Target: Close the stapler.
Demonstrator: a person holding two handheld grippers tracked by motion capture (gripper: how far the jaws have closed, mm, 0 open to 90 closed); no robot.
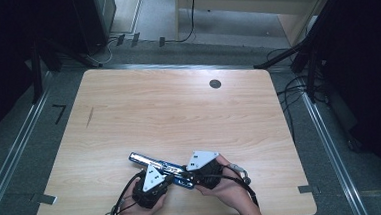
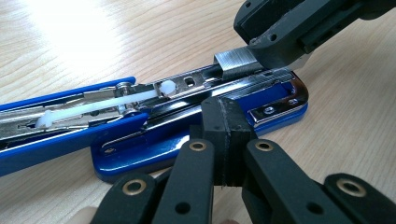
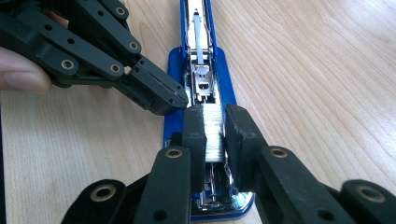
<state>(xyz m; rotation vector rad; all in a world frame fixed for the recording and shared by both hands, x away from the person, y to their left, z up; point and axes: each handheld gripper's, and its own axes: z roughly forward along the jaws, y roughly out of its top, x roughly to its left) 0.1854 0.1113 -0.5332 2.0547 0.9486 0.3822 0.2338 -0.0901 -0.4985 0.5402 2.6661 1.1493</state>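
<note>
opened blue metal stapler [image 1: 162,166] | silver staple strip [image 3: 214,133] pinched in right gripper [image 3: 215,135] over magazine; unseated | left gripper [image 2: 223,140] closed, empty, bracing base

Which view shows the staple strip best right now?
The right gripper view: the staple strip sits close up between the right gripper pads, over the open stapler channel. The left gripper view shows the strip from the side, partly under that gripper. In the high view it is too small to make out.
</note>
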